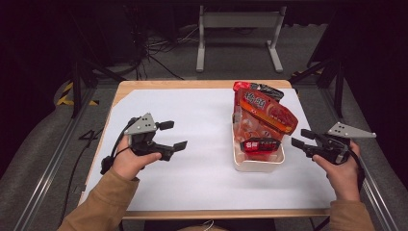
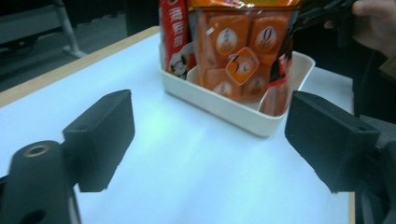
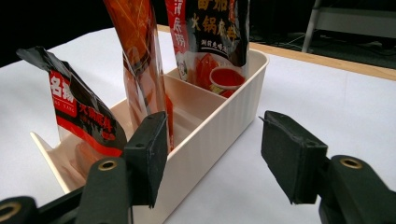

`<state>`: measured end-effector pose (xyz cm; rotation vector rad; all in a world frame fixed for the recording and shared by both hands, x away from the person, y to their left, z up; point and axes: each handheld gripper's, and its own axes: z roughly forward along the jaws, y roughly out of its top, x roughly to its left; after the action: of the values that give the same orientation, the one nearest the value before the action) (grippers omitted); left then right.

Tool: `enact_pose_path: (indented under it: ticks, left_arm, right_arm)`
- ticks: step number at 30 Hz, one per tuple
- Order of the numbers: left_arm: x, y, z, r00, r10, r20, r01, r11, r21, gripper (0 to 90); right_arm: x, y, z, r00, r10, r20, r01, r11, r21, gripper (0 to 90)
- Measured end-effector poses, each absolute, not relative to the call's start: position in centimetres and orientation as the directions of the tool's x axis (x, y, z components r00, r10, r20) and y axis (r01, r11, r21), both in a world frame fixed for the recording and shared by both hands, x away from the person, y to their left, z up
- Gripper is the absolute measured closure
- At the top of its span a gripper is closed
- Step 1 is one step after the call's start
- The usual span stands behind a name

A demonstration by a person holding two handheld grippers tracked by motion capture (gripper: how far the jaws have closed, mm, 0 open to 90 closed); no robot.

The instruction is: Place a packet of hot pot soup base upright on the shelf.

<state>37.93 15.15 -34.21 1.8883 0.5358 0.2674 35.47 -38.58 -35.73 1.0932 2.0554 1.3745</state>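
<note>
1. The table (image 1: 192,183) has a wooden rim and a white sheet over its top; it stands on grey carpet in a dark room, with a grey metal stand (image 1: 239,36) beyond its far edge.
2. The left gripper (image 1: 169,137) hovers over the left half of the table, well apart from the cream tray (image 1: 257,165). Its fingers (image 2: 100,140) stand wide apart, with nothing between them.
3. The tray sits toward the right edge of the table, holding upright snack packets (image 1: 262,120) in orange, red and black.
4. The right gripper (image 1: 300,138) is just beside the tray's right wall. Its fingers (image 3: 292,156) are spread wide and hold nothing; whether the nearer one touches the wall cannot be told.
</note>
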Motion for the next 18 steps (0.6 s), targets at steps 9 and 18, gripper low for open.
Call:
enact_pose_path:
  ticks: [9,18]
  left_arm:
    - [38.0,17.3,-36.3,0.832,0.552,-0.053,0.264,-0.309,0.914,6.9]
    - [38.2,18.9,-39.2,0.814,0.576,-0.068,0.313,-0.337,0.888,10.3]
  right_arm:
    - [35.5,-38.4,-36.1,-0.592,0.804,0.061,0.365,0.199,0.909,38.1]
    - [35.7,-38.6,-36.9,-0.589,0.806,0.061,0.369,0.202,0.907,36.2]
